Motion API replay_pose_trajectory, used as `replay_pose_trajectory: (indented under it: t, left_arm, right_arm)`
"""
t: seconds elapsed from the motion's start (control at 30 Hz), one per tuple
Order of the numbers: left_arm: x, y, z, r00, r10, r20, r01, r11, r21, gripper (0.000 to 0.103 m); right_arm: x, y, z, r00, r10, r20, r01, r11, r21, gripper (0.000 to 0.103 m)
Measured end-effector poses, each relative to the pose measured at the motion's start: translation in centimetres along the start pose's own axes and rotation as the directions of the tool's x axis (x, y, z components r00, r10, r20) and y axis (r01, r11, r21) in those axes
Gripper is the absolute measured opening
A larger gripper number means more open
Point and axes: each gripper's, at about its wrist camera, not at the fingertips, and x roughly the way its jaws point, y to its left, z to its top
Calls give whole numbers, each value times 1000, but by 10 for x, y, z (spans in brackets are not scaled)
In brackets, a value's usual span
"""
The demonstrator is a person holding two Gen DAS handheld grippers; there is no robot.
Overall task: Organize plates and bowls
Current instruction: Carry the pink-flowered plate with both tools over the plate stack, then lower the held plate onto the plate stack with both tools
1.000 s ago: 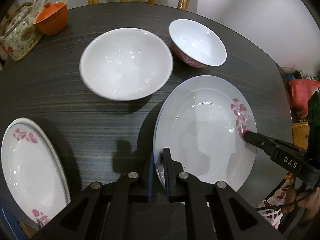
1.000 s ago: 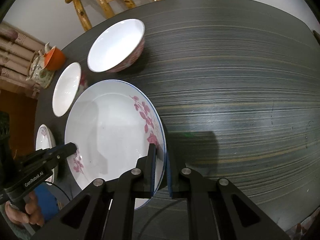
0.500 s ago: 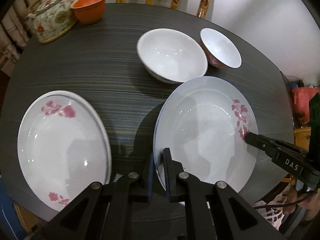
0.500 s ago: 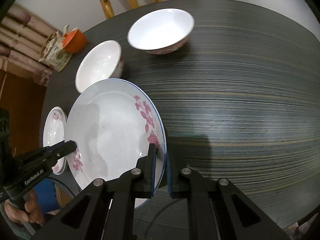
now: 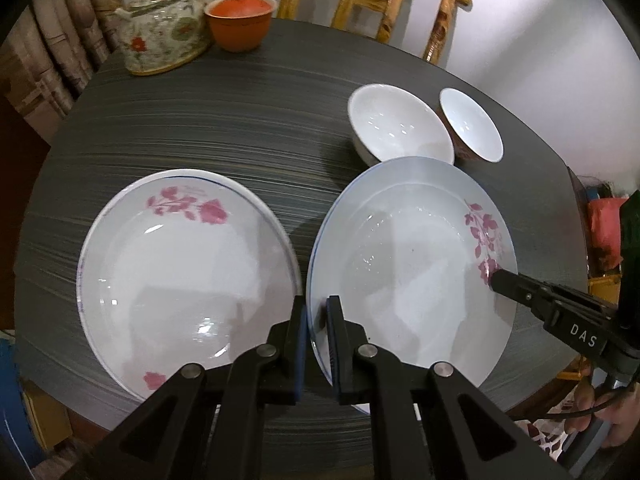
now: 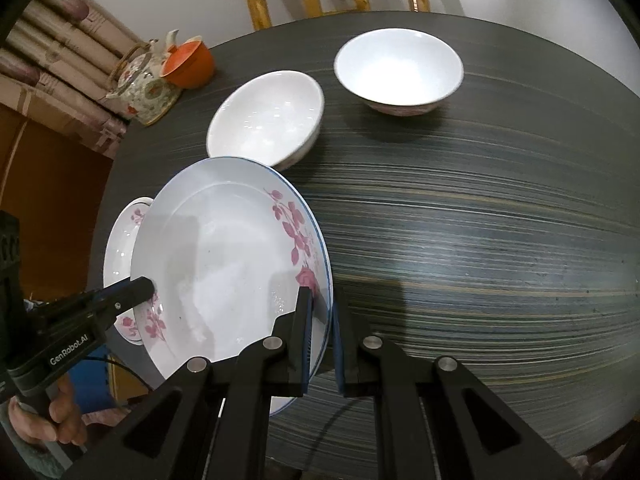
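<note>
A white plate with pink flowers and a blue rim line (image 5: 408, 264) (image 6: 224, 264) hangs above the dark table, pinched at opposite edges. My left gripper (image 5: 316, 312) is shut on its left rim. My right gripper (image 6: 322, 304) is shut on its right rim and shows as a black finger (image 5: 520, 284) in the left wrist view. A second flowered plate (image 5: 180, 264) (image 6: 124, 240) lies on the table to the left, partly under the held one. Two white bowls (image 5: 400, 128) (image 5: 472, 124) stand beyond, seen also as bowls (image 6: 266, 116) (image 6: 400, 68) in the right wrist view.
A flowered teapot (image 5: 160, 24) (image 6: 140, 84) and an orange lidded cup (image 5: 240, 20) (image 6: 190, 62) stand at the table's far left. A wooden chair (image 5: 380, 0) stands behind the dark round table (image 6: 480, 240). A hand (image 6: 44, 420) holds the left gripper's handle.
Both grippers have carried the held plate leftward and a little up. The second plate has come to lie right beside and partly beneath it; the bowls have fallen behind to the right.
</note>
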Motion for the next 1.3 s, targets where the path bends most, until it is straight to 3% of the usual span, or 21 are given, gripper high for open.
replay_pose_trajectory:
  t: [0.4, 0.97, 1.3]
  left_arm:
    - [-16, 49, -3, 999, 28, 35, -26, 997, -73, 9]
    - [-31, 146, -15, 997, 64, 35, -56, 981, -188, 10]
    - [-27, 172, -19, 998, 64, 21, -58, 974, -219, 10]
  right_arm:
    - [11, 53, 12, 1000, 19, -10, -20, 997, -68, 10]
    - [44, 127, 18, 997, 37, -68, -48, 984, -171, 10]
    - [60, 148, 19, 995, 27, -97, -46, 979, -197, 10]
